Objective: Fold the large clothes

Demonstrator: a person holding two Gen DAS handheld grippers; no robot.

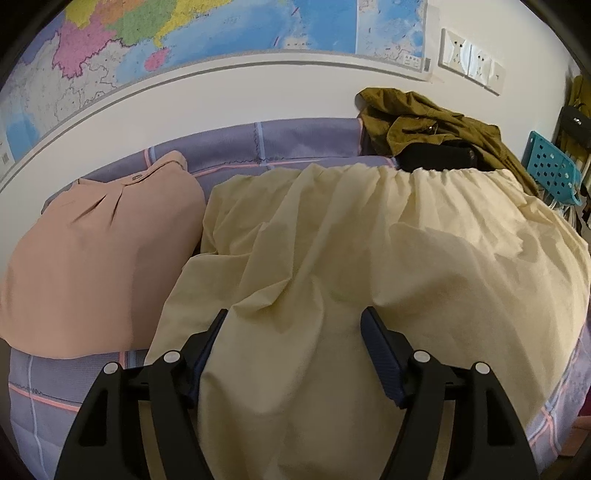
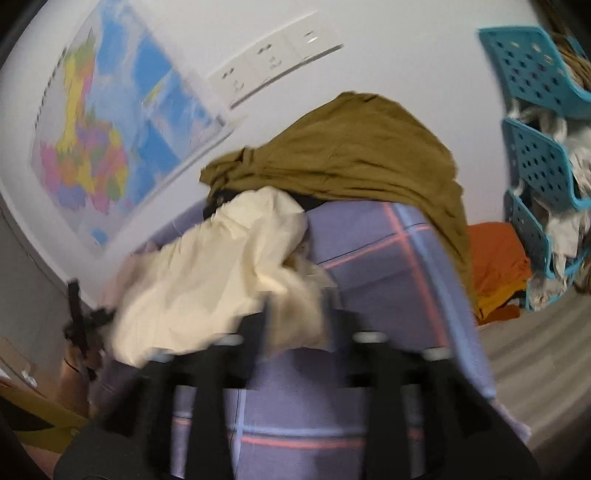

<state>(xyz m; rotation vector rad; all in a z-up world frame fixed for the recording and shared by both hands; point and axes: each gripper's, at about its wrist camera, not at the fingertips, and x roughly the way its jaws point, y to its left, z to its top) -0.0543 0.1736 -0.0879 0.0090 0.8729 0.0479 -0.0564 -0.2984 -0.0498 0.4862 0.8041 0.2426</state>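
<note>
Left wrist view: a pale yellow cotton garment with a gathered elastic waistband [image 1: 369, 236] is spread over a bed covered by a lavender sheet with pink and white check lines [image 1: 288, 144]. The waistband lies at the far side, toward the wall; the near hem drapes down between the fingers of the left gripper [image 1: 295, 325]. The left gripper's jaws are held wide — cloth lies between them, but the pads are not seen pressing on it.

To the left of the yellow garment, a folded peach-pink shirt with a small button tab [image 1: 99, 258] is laid flat on the sheet, its edge just beside the yellow cloth. Behind the waistband, a crumpled olive-green jacket [image 1: 424, 122] is heaped against the wall over something black.

Right wrist view, heavily blurred: the right gripper [image 2: 301, 325] stands partly apart, jaws parted to a middling width. A corner of the yellow garment [image 2: 221, 280] sits at or just past the fingertips — contact cannot be made out through the blur, though nothing appears pinched. The bare sheet [image 2: 388, 266] is seen beyond.

Surroundings noted: a coloured wall map [image 1: 184, 33], white wall sockets [image 1: 469, 62], a teal perforated plastic rack [image 2: 543, 158], an orange cloth [image 2: 495, 258] below the bed's far edge.
</note>
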